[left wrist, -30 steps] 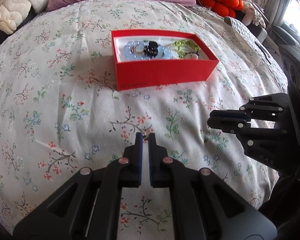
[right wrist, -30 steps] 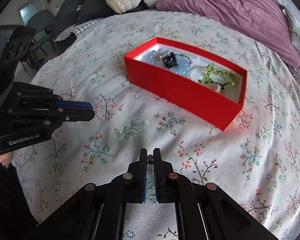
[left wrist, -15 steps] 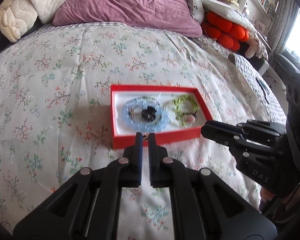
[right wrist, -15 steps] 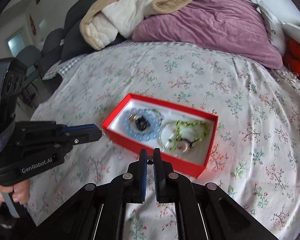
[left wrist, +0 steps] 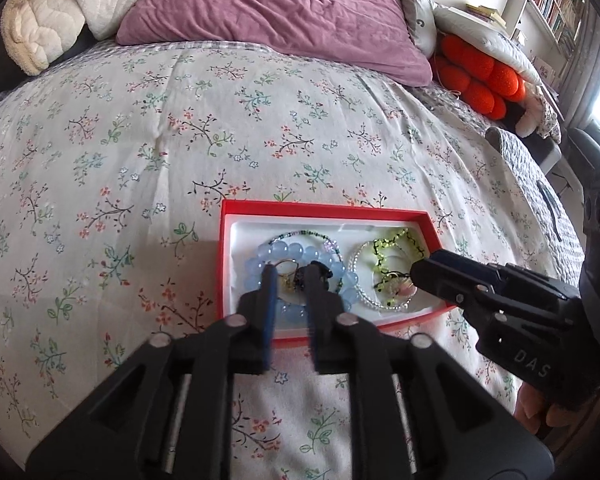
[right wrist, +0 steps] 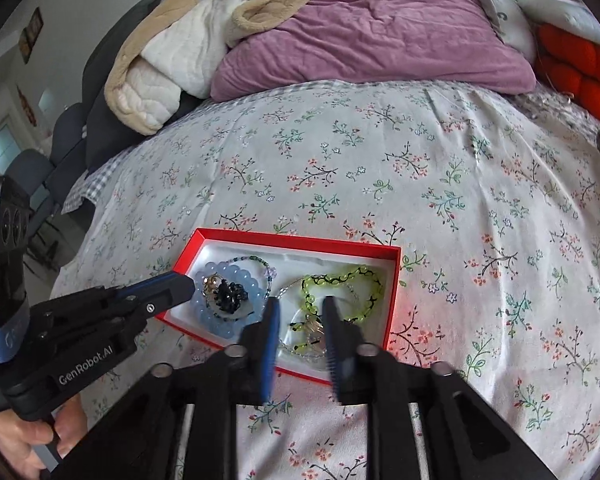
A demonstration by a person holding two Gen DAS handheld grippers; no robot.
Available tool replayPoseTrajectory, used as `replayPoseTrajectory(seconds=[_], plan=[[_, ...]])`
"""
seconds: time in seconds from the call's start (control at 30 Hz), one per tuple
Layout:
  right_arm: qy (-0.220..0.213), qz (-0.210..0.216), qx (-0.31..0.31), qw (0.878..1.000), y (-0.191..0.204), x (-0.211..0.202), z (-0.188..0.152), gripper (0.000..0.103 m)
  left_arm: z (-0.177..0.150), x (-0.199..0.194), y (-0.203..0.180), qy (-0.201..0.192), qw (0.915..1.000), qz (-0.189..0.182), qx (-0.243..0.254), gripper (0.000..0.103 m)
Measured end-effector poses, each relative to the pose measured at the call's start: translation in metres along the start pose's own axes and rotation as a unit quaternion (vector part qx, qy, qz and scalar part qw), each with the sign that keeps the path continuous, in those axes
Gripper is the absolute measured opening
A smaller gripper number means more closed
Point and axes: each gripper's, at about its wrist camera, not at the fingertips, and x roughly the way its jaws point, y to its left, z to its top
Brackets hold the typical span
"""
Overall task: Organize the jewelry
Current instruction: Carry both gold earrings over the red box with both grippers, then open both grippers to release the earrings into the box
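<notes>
A red box lies on the floral bedspread and holds a blue bead bracelet, a black bead cluster, a green bracelet and a clear bead bracelet. My left gripper hovers over the blue bracelet, its jaws opening. A small gold piece shows below the gap, untouched by the pads. My right gripper hangs over the green and clear bracelets, jaws also opening, with nothing pressed between them.
A purple pillow and a cream quilted blanket lie at the head of the bed. Orange cushions sit at the right. A person's hand holds the left gripper's handle. Floral bedspread surrounds the box.
Both grippers travelled from over the bare bedspread to above the red box. Their jaws, shut on tiny pieces before, have parted.
</notes>
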Motion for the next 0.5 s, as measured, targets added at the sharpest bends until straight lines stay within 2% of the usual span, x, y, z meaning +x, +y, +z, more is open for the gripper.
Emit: replayPoseTrajectory(seconds=[0.03, 0.07, 0.1, 0.13, 0.23, 0.3, 0.43, 0.5], plan=[[0.002, 0.003, 0.002, 1.000, -0.001, 0.000, 0.000, 0.036, 0.000, 0.000, 0.000, 0.000, 1.0000, 0.005, 0.001, 0.032], [0.001, 0.002, 0.004, 1.000, -0.001, -0.001, 0.000, 0.059, 0.000, -0.002, 0.000, 0.000, 0.9999, 0.011, 0.003, 0.038], [-0.009, -0.002, 0.005, 1.000, -0.001, -0.006, 0.000, 0.071, 0.000, -0.004, 0.001, 0.000, 0.9999, 0.015, 0.003, 0.043], [-0.018, -0.004, 0.004, 1.000, -0.001, -0.009, 0.000, 0.071, -0.001, -0.006, 0.001, 0.000, 0.9998, 0.017, 0.002, 0.046], [-0.027, -0.010, 0.002, 1.000, -0.001, -0.021, 0.002, 0.071, -0.003, -0.016, 0.003, -0.003, 0.9993, 0.036, -0.001, 0.067], [-0.029, -0.025, 0.001, 0.999, -0.003, -0.028, 0.001, 0.075, -0.008, -0.022, 0.002, 0.000, 0.9982, 0.060, -0.001, 0.088], [-0.015, -0.058, -0.003, 0.998, -0.002, -0.038, -0.008, 0.087, -0.022, -0.032, 0.001, 0.011, 0.9952, 0.097, -0.001, 0.102], [-0.009, -0.073, -0.005, 0.997, -0.002, -0.043, -0.014, 0.096, -0.030, -0.036, 0.001, 0.020, 0.9938, 0.109, -0.005, 0.103]])
